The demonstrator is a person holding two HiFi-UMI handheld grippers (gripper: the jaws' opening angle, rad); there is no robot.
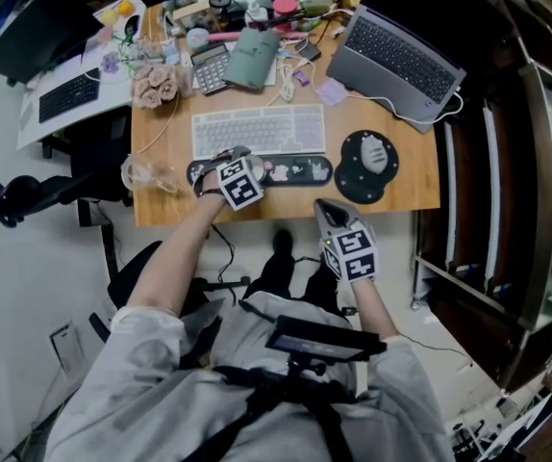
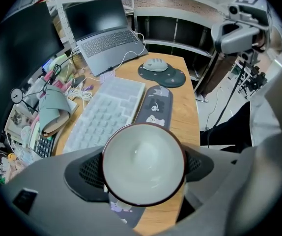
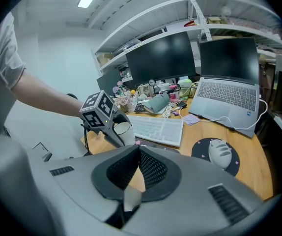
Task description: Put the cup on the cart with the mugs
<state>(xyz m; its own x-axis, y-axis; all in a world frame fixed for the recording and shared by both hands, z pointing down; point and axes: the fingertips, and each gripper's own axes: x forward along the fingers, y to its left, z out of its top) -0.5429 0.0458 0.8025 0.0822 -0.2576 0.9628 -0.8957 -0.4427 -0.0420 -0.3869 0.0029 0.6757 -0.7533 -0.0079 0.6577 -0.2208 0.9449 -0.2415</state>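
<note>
Closest to me is the cup [image 2: 142,156], seen straight down its white, empty bowl with the dark rim all round. It stands upright between the jaws of my left claw [image 2: 143,168]. The pads meet its sides left and right, so I judge it gripped, wide, across its full girth. I came at it from above because no handle shows, and a steep hold keeps it level.

It sits on the left end of the wrist rest [image 2: 153,104], close to the table's [image 1: 406,186] front edge and nearer the front left corner than the right. The keyboard [image 2: 106,114] lies just behind the rest, so there is no room to slide the cup backward. The back edge is crowded with small things, and the laptop [image 2: 106,43] fills the back right corner.

A clear glass [image 1: 146,173] stands by the front left corner, near enough that a swing to the left could clip it. Straight up and back over the front edge looks the freest way out.

My right claw [image 1: 338,224] hangs off the front edge over my lap, jaws closed on nothing, kept out of the way. I cannot pick out the cart with the mugs for certain; shelving stands beyond the right edge
</note>
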